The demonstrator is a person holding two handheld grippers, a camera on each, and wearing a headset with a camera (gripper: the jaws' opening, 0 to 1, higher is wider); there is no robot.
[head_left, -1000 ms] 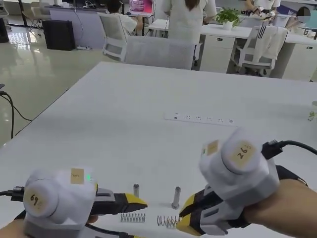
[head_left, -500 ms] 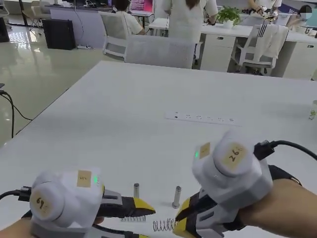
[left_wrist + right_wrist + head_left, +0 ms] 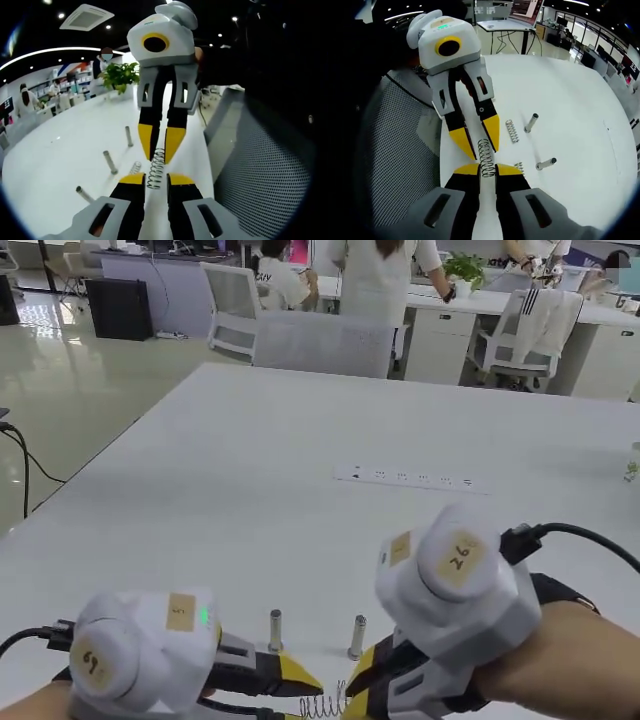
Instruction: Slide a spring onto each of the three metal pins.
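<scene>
A loose spring (image 3: pixel 322 705) hangs in the air between my two grippers near the table's front edge. My right gripper (image 3: pixel 488 171) is shut on one end of the spring (image 3: pixel 486 157). My left gripper (image 3: pixel 156 180) faces it tip to tip, its jaws slightly apart around the other end of the spring (image 3: pixel 156 167). Two upright metal pins (image 3: pixel 275 630) (image 3: pixel 357 637) stand just beyond the grippers. The left gripper view has three pins (image 3: pixel 128 136) (image 3: pixel 109 161) (image 3: pixel 84 193) in a row. A second spring (image 3: pixel 511 130) and a third (image 3: pixel 519 167) lie on the table beside them.
A white power strip (image 3: pixel 410 479) lies mid-table. The white table (image 3: pixel 250 500) stretches far ahead. A grey mesh chair (image 3: pixel 260 165) sits right behind the front edge. Office chairs (image 3: pixel 320 345), desks and people are beyond the table's far edge.
My right gripper has lifted the spring off the table and carried it left. My left gripper has moved right to meet it, covering the other spring.
</scene>
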